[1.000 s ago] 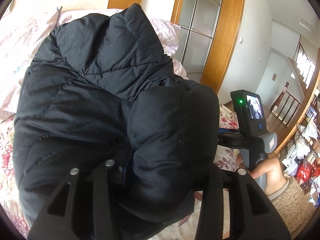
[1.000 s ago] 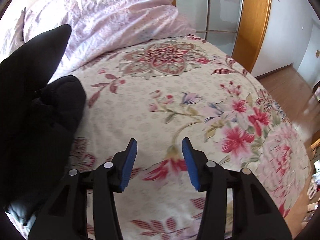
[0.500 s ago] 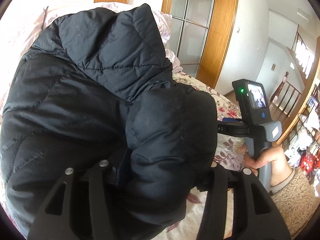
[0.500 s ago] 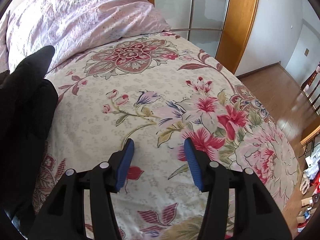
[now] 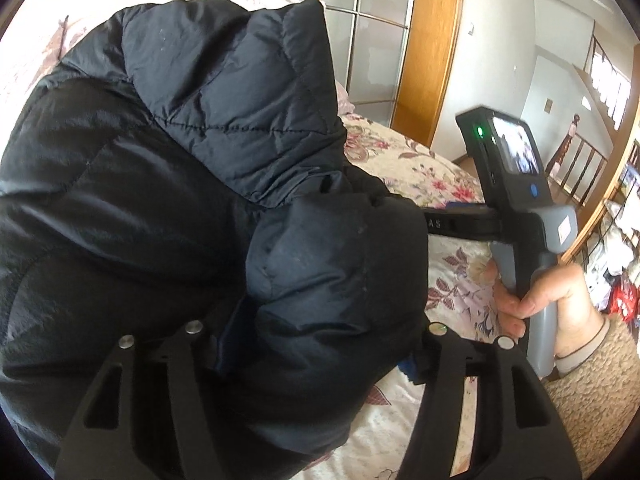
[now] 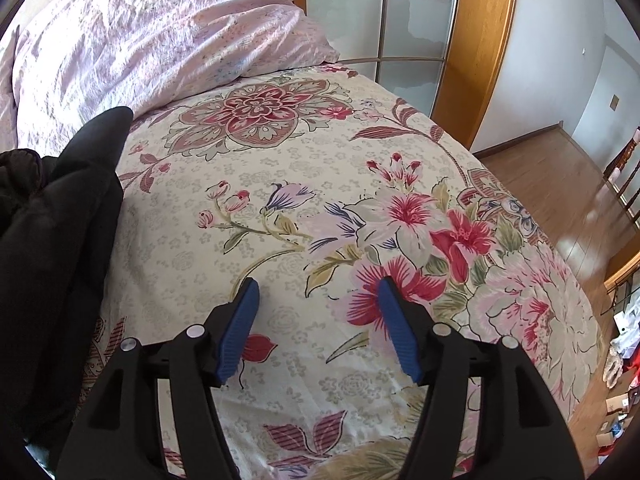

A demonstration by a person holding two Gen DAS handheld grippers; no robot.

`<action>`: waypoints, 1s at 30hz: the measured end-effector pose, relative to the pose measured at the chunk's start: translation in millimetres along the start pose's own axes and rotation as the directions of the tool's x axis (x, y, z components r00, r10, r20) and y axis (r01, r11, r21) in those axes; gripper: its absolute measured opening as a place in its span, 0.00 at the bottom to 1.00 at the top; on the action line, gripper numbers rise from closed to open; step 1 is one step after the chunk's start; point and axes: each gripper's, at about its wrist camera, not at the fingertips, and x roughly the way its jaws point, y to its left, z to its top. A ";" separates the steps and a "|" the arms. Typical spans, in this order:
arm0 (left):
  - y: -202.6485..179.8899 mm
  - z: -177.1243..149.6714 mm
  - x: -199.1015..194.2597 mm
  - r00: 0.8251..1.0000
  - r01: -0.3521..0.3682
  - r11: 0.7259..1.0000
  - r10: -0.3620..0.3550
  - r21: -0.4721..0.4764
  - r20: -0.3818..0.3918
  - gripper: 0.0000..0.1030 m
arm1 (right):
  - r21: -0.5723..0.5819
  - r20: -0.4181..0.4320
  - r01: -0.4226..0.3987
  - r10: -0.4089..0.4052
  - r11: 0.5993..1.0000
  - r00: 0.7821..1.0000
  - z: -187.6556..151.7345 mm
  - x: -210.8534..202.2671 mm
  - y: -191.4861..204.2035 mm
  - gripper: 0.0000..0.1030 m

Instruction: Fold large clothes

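Through the left wrist camera, the black puffer jacket (image 5: 168, 184) fills most of my view, piled on the floral bedspread (image 5: 452, 280) with its hood standing up at the back. A padded fold of it bulges between the fingers of my left gripper (image 5: 320, 344). The jaws are opening, and although the cloth sits between them, I cannot tell whether the pads press on it. Off to the side, a hand (image 5: 532, 308) holds the handle of the other gripper.

Through the right wrist camera, my right gripper (image 6: 318, 324) hangs over bare bedspread with its blue pads (image 6: 240, 332) apart and opening wider, nothing between them. The jacket lies at the left edge of this view, just beside the pink quilt (image 6: 160, 36).

I judge this step to be letting the folded part settle. To do it well, I would spread the left jaws fully before lifting away, so that the slippery padding does not drag open, and bring the right gripper across to steady the bundle.
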 end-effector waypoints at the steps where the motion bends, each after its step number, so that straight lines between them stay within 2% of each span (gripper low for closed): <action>1: -0.8 -1.9 0.7 1.000 -0.004 1.000 0.004 0.012 -0.006 0.61 | 0.000 0.000 0.000 0.000 1.000 1.000 0.1 0.2 0.0 0.62; 9: 0.2 -10.5 -0.4 0.999 -0.023 0.998 0.024 0.054 -0.026 0.66 | -0.005 0.008 0.003 -0.003 1.000 1.000 -0.9 0.8 -1.0 0.65; 14: 1.0 -7.5 -12.8 0.999 -0.048 0.995 0.048 0.087 -0.004 0.66 | -0.033 0.015 -0.010 0.010 0.999 1.000 -0.2 2.3 -2.9 0.67; 16: -11.8 -5.8 -17.8 0.998 -0.058 0.993 0.058 0.101 0.006 0.66 | -0.050 0.022 -0.013 0.014 0.999 1.000 -0.9 2.1 -2.8 0.67; 19: -16.9 -6.7 -29.5 0.997 -0.074 0.989 0.072 0.128 0.018 0.67 | -0.065 0.023 -0.016 0.018 0.998 1.000 -0.5 2.2 -2.1 0.67; 21: -24.3 -10.7 -35.5 0.998 -0.067 0.986 0.065 0.156 0.021 0.73 | -0.068 0.024 -0.015 0.017 0.998 1.000 -0.1 2.4 -1.8 0.68; 26: -45.1 -26.9 -59.6 0.996 -0.086 0.962 0.079 0.259 0.039 0.77 | -0.061 0.019 -0.021 0.022 0.998 1.000 0.8 3.7 -3.6 0.70; 30: -44.4 -24.1 -85.7 0.997 -0.080 0.960 0.071 0.267 0.040 0.79 | -0.073 0.017 -0.028 0.030 0.997 0.999 1.5 4.2 -3.7 0.70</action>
